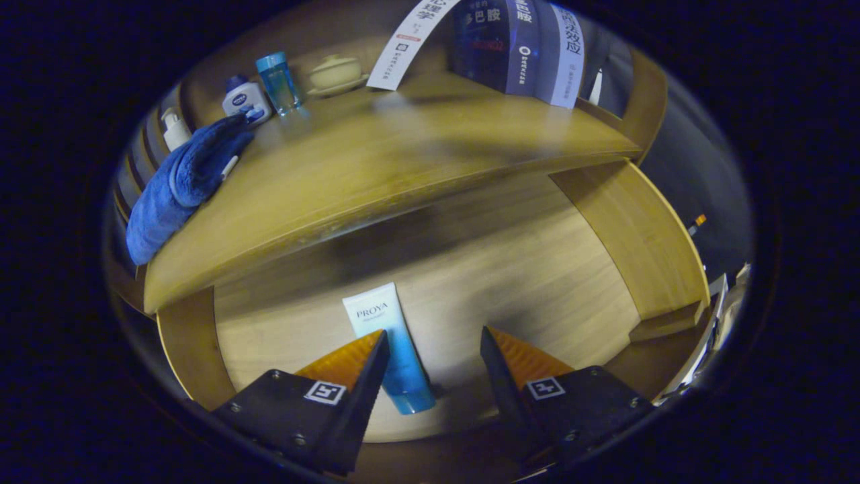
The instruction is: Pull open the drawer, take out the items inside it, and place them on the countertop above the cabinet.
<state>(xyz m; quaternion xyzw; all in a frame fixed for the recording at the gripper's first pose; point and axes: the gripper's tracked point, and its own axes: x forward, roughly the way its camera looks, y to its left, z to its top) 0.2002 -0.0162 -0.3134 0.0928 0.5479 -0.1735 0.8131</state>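
Item: tube (pixel 390 349) in open drawer (pixel 537 282) — my gripper (pixel 433 349) fingers spread, empty; I should centre over it, then close across its width.

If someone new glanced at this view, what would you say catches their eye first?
Probably the white-and-blue tube lying in the open drawer, partly between the fingers of the open gripper, nearer one of them. Next, the blue towel draped at the countertop's far end, beside small bottles, with books standing at the back.
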